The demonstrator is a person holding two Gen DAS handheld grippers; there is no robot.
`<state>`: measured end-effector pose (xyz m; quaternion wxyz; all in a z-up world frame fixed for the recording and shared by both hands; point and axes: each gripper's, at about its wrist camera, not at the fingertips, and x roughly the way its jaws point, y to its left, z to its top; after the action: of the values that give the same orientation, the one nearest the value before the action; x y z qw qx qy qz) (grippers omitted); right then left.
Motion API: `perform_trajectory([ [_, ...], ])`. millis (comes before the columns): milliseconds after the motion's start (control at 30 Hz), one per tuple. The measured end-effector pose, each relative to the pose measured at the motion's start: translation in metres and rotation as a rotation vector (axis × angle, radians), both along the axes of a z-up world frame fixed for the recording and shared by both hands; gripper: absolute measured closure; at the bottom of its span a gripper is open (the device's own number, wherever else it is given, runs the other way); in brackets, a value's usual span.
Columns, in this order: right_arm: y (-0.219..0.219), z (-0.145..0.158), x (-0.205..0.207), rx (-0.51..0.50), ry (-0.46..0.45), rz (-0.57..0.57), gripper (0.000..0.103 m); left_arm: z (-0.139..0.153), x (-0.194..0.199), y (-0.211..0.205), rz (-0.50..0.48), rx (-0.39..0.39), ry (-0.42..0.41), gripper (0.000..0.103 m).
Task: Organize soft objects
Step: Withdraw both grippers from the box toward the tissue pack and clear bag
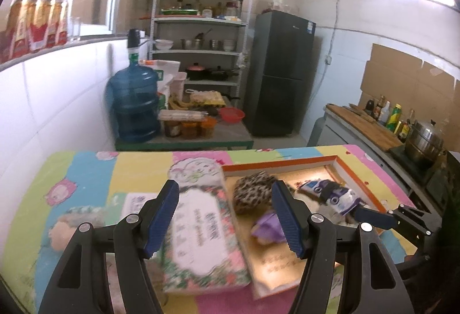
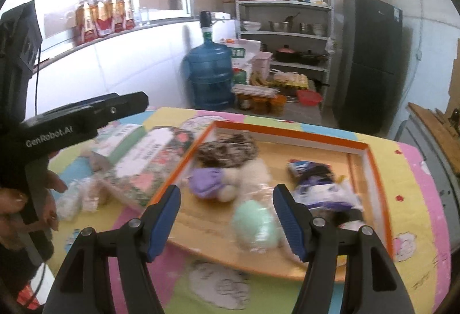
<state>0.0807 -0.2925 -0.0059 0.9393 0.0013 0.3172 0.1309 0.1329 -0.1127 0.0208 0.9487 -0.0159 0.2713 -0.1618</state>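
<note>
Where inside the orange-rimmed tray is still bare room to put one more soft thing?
The orange-rimmed tray has bare floor along its far wall, between the leopard-print plush and the blue-and-white pouch, and at the near left corner before the purple plush. The middle is crowded: the white plush and the mint green bundle lie close together.

Blue water jug (image 1: 133, 101) beside metal shelf (image 1: 201, 34); dark fridge (image 1: 280, 72) right of shelf.

One orange-rimmed tray (image 2: 290, 132), one floral pack (image 1: 201, 230), one water jug (image 1: 134, 101), four bottles (image 1: 37, 20).
</note>
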Motion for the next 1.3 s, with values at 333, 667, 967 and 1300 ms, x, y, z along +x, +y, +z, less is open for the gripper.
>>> perform_trajectory([
  [333,0.045,0.006,-0.02,0.03,-0.016,0.05,0.037,-0.005,-0.032,0.068,0.11,-0.006,-0.02,0.034],
  [667,0.088,0.005,-0.031,0.046,-0.016,0.098,0.037,-0.015,-0.055,0.128,0.182,-0.021,-0.01,0.034],
  [967,0.128,0.004,-0.036,0.042,-0.009,0.153,0.037,-0.031,-0.063,0.16,0.218,-0.024,0.037,0.034],
  [1300,0.148,0.007,-0.05,0.021,-0.015,0.164,0.037,-0.023,-0.087,0.173,0.236,-0.025,0.01,0.034],
])
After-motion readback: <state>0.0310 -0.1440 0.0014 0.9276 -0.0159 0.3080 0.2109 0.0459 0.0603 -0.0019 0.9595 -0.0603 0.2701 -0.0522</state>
